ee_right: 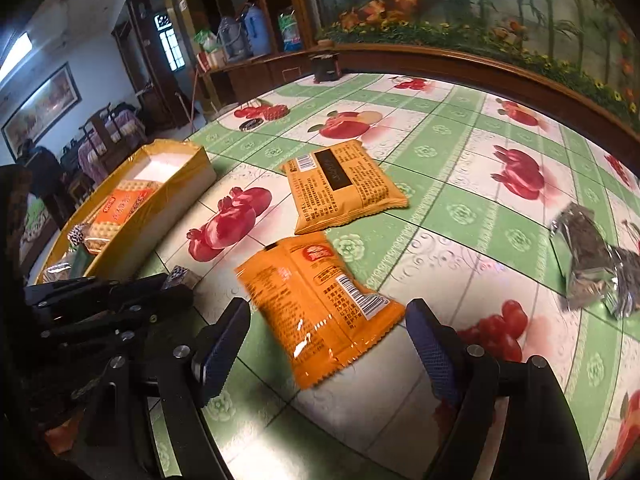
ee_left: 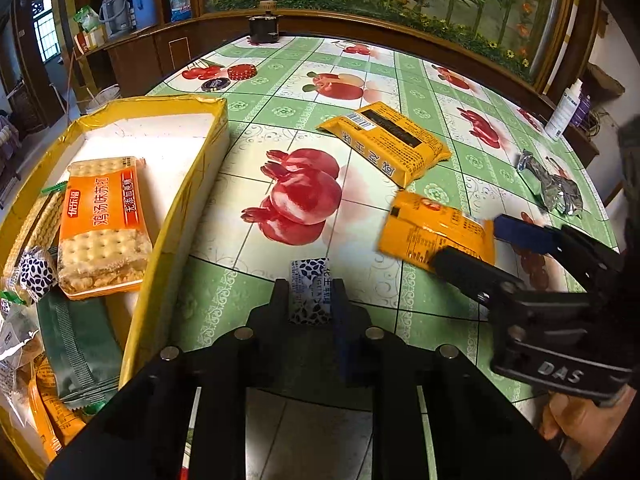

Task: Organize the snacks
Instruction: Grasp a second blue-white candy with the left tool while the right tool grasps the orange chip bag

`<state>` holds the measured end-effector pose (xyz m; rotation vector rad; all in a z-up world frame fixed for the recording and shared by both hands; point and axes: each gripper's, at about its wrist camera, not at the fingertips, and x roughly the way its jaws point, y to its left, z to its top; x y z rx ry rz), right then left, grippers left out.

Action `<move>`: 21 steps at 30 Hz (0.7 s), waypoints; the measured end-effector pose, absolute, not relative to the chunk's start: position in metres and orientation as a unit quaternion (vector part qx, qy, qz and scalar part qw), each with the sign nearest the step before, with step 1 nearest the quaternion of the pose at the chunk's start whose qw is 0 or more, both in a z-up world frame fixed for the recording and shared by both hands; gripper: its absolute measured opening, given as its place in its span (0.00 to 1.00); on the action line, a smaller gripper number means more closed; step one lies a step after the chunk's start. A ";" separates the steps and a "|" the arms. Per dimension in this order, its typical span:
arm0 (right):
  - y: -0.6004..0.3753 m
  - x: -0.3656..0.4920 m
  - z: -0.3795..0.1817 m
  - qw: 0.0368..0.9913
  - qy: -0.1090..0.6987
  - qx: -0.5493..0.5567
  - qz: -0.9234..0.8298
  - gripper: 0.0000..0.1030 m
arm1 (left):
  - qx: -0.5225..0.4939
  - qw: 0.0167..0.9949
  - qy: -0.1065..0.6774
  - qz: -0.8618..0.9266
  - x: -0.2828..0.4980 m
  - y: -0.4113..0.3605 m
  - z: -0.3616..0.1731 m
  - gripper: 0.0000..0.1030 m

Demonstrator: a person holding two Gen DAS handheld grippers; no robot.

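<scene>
Closest in, the left gripper (ee_left: 310, 292) is clamped on a small wrapped sweet (ee_left: 310, 290) with a black-and-white leaf print, low over the tablecloth (ee_left: 256, 128) just beside the yellow-rimmed box (ee_left: 176, 216); the right gripper (ee_right: 328, 344) stands wide, its jaws to either side of an orange snack packet (ee_right: 316, 304) without pressing it; whether the packet lies flat or is tipped up I cannot tell. The sweet looks light and fairly firm, easy to hold across its middle; the packet seems a light, slippery foil pillow, probably crushable, so I would take it by the crimped end seam or gently across its width. A second orange packet (ee_right: 342, 184) lies further back and a crumpled silver wrapper (ee_right: 588, 264) well to the right. The box already holds a cracker packet (ee_left: 102, 224) and other snacks near this end, while its far end is bare; its raised wall must be cleared on the way in; the table between packets and box looks open.
</scene>
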<state>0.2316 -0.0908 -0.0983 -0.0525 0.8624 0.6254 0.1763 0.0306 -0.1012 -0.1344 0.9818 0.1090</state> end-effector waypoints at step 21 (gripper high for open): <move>-0.054 0.227 -0.101 0.791 0.411 -0.156 0.426 0.82 | -0.095 0.874 0.475 0.028 0.157 0.041 -0.100 0.17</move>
